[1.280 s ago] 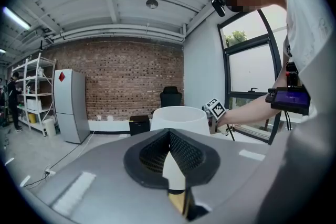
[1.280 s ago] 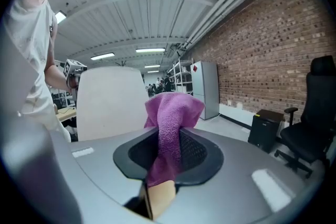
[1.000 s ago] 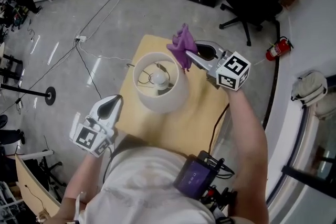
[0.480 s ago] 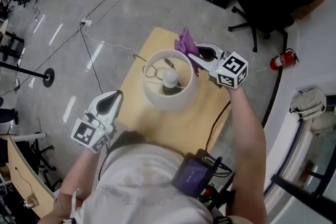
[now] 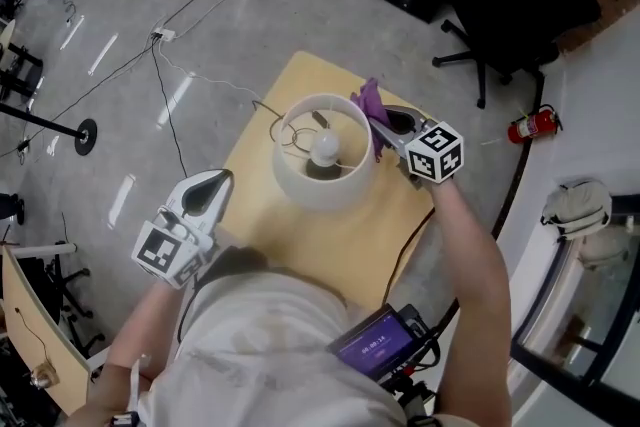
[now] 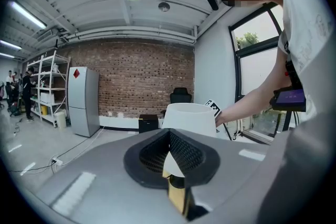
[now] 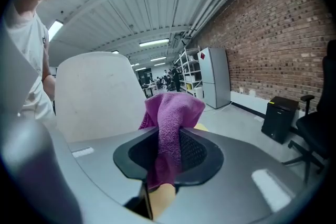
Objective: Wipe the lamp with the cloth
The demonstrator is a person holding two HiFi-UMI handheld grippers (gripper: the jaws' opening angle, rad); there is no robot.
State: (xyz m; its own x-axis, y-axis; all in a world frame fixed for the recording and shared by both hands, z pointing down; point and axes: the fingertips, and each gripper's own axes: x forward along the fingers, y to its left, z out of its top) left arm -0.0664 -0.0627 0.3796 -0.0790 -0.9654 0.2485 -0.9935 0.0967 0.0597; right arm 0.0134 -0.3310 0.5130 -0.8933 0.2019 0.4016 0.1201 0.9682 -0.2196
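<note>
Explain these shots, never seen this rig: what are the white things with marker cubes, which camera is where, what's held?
No robot: a person holds a two-jaw gripper in each hand; the marker cubes belong to them. The overhead picture is from a camera on the person's head, looking down. The other two are from cameras riding on each gripper, looking along its jaws. On the yellow table stands a white lamp. The right gripper is shut on a purple cloth at the shade's rim. The left gripper is shut and empty, away from the lamp.
</note>
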